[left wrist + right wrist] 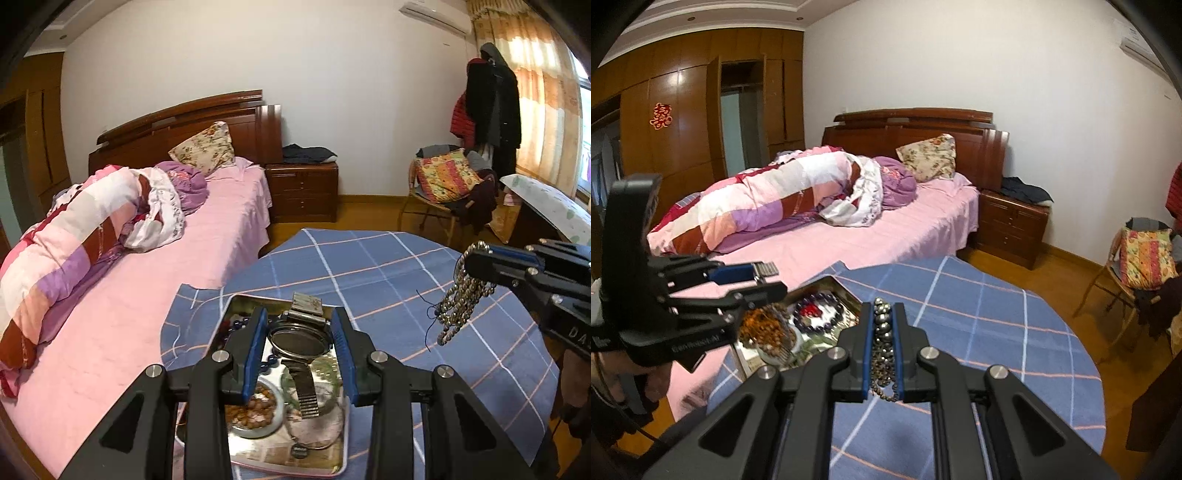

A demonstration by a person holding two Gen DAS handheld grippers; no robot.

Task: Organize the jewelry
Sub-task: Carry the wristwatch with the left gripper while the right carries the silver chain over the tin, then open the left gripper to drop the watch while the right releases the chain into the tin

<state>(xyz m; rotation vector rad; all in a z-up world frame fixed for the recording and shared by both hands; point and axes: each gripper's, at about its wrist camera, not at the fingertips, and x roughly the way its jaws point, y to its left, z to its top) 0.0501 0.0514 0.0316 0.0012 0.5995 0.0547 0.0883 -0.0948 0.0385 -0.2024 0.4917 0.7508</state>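
Left tongs: squeezing the watch, right above the tin.
Right tongs: pinching dangling beads, farther right.

soft window daylight; sharp, fisheye-warped edges.

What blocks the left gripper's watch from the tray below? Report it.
Nothing visible does. The left gripper holds the watch above the tray, with only open air between; a bowl of brown beads sits lower left.
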